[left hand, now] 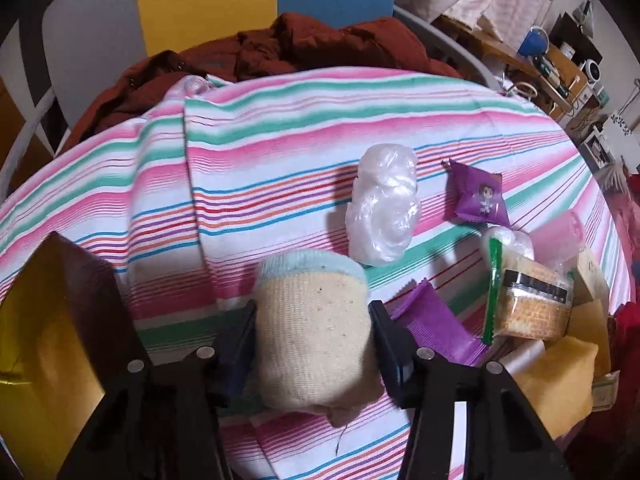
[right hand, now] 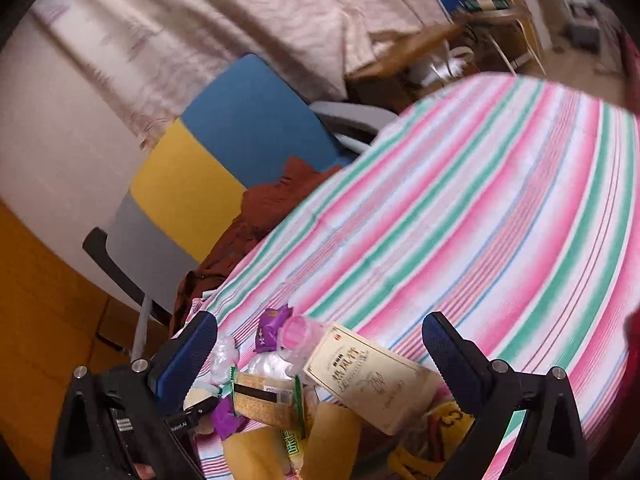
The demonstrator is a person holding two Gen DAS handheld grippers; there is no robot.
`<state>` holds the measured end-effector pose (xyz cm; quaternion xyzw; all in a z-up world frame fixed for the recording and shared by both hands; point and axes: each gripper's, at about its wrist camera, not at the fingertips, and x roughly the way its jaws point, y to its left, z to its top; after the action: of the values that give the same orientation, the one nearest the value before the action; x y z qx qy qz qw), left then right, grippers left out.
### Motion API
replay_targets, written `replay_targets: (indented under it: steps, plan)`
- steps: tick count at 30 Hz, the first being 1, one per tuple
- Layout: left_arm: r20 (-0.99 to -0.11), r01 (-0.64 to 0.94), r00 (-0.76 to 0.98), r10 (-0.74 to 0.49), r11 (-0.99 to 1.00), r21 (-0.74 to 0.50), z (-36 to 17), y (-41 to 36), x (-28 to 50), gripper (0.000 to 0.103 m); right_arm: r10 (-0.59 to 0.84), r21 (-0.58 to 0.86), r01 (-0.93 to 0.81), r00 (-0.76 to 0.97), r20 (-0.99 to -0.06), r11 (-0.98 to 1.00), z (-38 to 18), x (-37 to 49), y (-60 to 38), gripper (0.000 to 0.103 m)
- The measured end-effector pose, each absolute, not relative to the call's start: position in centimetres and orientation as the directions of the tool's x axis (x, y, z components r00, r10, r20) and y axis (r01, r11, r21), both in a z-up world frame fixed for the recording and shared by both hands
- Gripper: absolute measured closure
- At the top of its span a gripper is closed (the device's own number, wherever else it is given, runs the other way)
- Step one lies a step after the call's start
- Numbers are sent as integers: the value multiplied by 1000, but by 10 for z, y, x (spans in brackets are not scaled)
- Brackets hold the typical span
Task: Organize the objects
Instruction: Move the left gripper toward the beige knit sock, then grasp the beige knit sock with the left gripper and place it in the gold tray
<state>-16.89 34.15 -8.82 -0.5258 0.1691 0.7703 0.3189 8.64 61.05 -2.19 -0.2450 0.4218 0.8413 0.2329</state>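
My left gripper is shut on a rolled beige sock with a light blue cuff, held just above the striped cloth. Beyond it lie a crumpled clear plastic bag and a purple snack packet. A wrapped waffle biscuit pack, a purple wrapper and yellow items crowd the right. My right gripper stands open above that same pile: a cream box with printed characters, the biscuit pack, a pink cup and a purple packet.
A gold and dark box stands at the left of the left gripper. A rust-red garment lies on a chair with a yellow and blue back behind the table. A cluttered wooden desk stands far right.
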Motion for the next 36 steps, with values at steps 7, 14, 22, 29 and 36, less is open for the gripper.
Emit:
replay_targets:
  steps: [7, 14, 22, 29, 36]
  plan:
    - [-858, -659, -297, 419, -741, -133, -53, 307, -151, 50, -4, 549, -399, -806, -591, -734, -10, 51, 570, 0]
    - [-797, -662, -329, 506, -726, -188, -16, 266, -115, 49, -97, 254, -153, -647, -756, -955, -21, 6, 472, 0]
    - [-764, -608, -365, 532, -758, -238, -4, 200, -87, 49, 24, 78, -180, -504, -863, -981, -43, -4, 444, 0]
    - [-755, -536, -415, 508, -807, -248, -10, 146, -76, 49, 61, 42, -206, -468, -882, -978, -48, 0, 436, 45]
    - [-744, -441, -497, 447, -869, -227, -14, 85, -82, 49, 48, 56, -155, -593, -804, -986, 2, 5, 398, 45]
